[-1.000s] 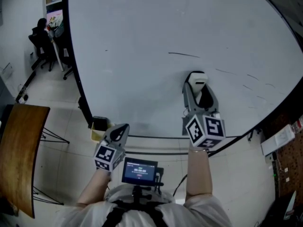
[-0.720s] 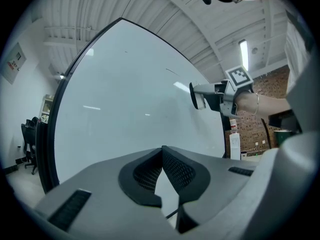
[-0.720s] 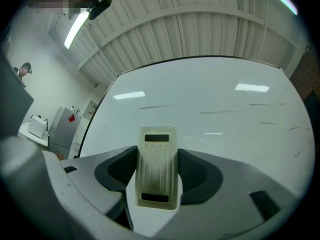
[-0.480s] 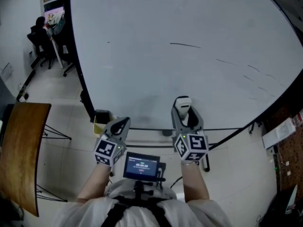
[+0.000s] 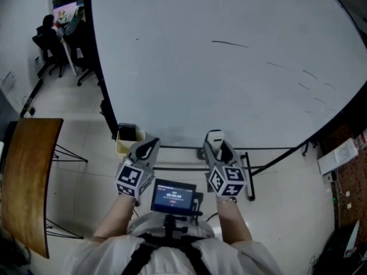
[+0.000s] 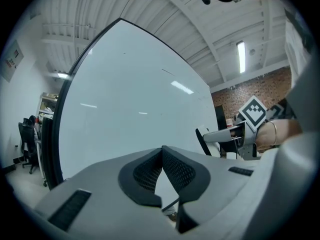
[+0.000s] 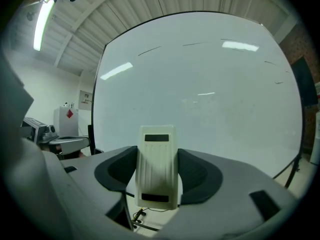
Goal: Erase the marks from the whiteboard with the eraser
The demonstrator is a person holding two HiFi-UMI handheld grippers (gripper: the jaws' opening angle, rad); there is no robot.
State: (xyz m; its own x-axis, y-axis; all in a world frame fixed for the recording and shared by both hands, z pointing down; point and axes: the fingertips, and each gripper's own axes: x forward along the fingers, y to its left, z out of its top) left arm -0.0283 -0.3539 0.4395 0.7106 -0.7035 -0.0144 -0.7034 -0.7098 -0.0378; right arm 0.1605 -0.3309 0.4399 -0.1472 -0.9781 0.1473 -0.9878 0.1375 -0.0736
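Whiteboard (image 5: 189, 90) has marks (image 5: 229, 43) upper right. Near its bottom edge, our right gripper (image 5: 215, 145) clamps eraser (image 5: 215, 136); left gripper (image 5: 145, 149) closed, empty.

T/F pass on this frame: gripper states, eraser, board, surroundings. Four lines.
1. The right gripper has the eraser between its jaws. True.
2. The left gripper is wide open. False: its jaws meet at the tips with nothing between them.
3. The whiteboard is wiped clean. False: thin dark strokes remain on its upper and right parts.
4. In the head view a wooden tabletop stands left of the whiteboard. True.
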